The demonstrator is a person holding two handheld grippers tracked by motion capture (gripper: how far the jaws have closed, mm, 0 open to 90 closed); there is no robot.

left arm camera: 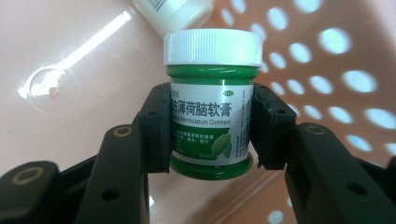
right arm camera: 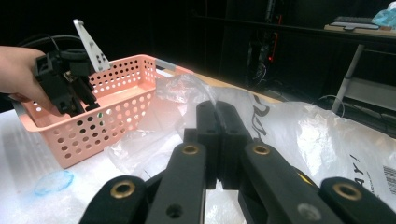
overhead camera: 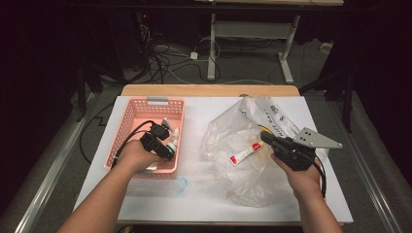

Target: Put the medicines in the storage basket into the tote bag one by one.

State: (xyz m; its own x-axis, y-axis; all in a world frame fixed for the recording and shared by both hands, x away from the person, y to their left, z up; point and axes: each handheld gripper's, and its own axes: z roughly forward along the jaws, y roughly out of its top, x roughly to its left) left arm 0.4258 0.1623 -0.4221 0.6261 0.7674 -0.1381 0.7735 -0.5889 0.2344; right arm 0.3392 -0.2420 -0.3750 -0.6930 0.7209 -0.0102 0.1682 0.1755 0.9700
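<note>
Left tool point(left arm camera: 211, 135) clamped on green ointment jar point(left arm camera: 211, 105) inside pink basket point(overhead camera: 127, 121), at nine o'clock; right tool point(right arm camera: 217, 135) clenched empty above plastic bag point(right arm camera: 303, 135), at three o'clock.

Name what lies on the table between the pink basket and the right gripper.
In the high view, a crumpled clear plastic bag lies between the pink basket and the right gripper, with a red-and-white tube inside it.

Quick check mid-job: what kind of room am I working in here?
Probably a lab or recording workspace, not a home: a white-topped work table in a dark room, loose cables on the floor, and an adjustable desk frame behind.
</note>
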